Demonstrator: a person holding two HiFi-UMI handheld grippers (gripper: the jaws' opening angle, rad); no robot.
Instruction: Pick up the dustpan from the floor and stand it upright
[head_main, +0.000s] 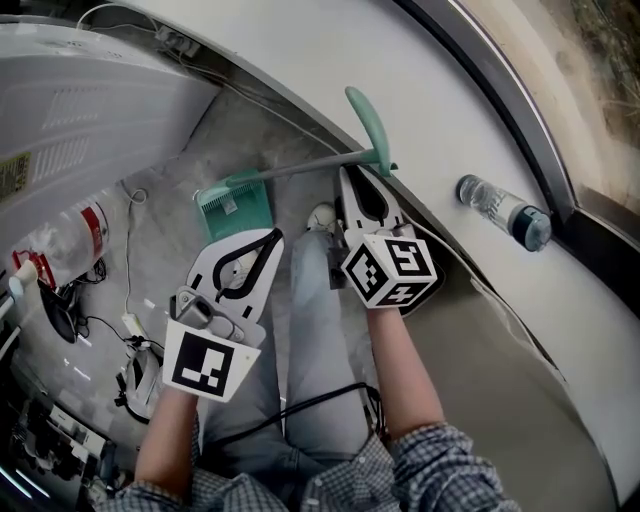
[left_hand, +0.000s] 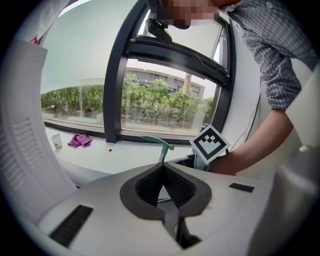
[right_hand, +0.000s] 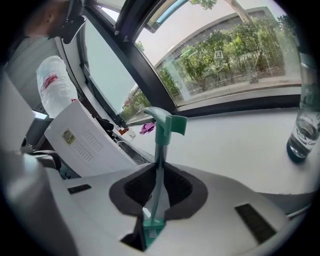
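Teal at both ends, grey along the shaft (head_main: 300, 167): clamping the dustpan (head_main: 236, 205) in the right gripper (head_main: 352, 172) just under the handle (head_main: 368, 125); holding it nearly level, pan end pointing left, probably clear of the floor (head_main: 235, 135). Poising the left gripper (head_main: 274, 236), jaws together and empty, nearer that pan end for tipping upright.

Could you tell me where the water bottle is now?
The water bottle stands on the windowsill at the head view's right, right of the dustpan handle.
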